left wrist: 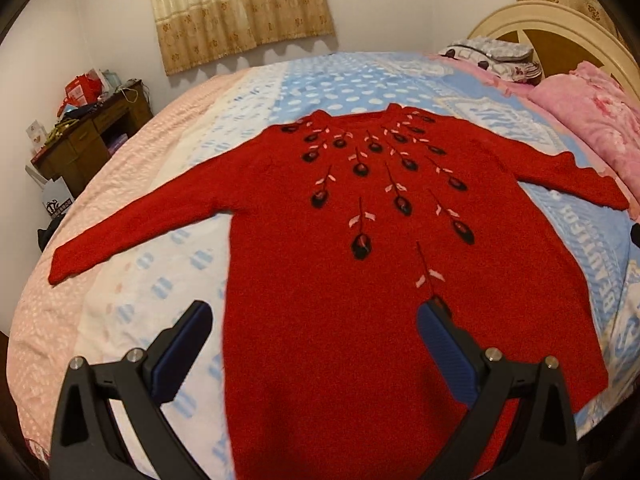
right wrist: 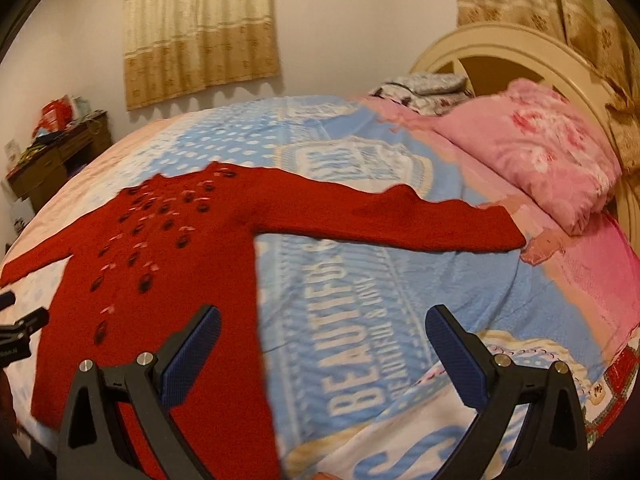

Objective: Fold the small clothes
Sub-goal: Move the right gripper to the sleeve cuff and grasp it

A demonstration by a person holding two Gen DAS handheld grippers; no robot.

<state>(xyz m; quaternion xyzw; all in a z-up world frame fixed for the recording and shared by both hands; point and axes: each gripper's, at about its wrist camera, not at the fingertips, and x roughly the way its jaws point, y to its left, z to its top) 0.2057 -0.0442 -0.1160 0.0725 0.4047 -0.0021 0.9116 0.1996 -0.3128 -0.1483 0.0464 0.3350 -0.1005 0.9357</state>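
A red knitted sweater [left wrist: 328, 264] with dark flower motifs lies flat and face up on the bed, both sleeves spread out sideways. My left gripper [left wrist: 314, 324] is open and empty above the sweater's lower hem, its left finger over the bedspread. In the right wrist view the sweater [right wrist: 160, 280] lies to the left, its right sleeve [right wrist: 400, 220] stretching toward the pink pillow. My right gripper [right wrist: 324, 328] is open and empty above the sweater's right bottom edge and the blue bedspread. The left gripper's tip shows at the left edge of the right wrist view [right wrist: 24, 320].
The bed carries a blue and white printed bedspread [right wrist: 360, 320]. A pink pillow [right wrist: 540, 152] and a folded grey quilt [left wrist: 492, 56] lie by the cream headboard [right wrist: 520, 52]. A wooden desk [left wrist: 92, 136] with clutter stands beyond the bed's left side. Curtains hang on the wall.
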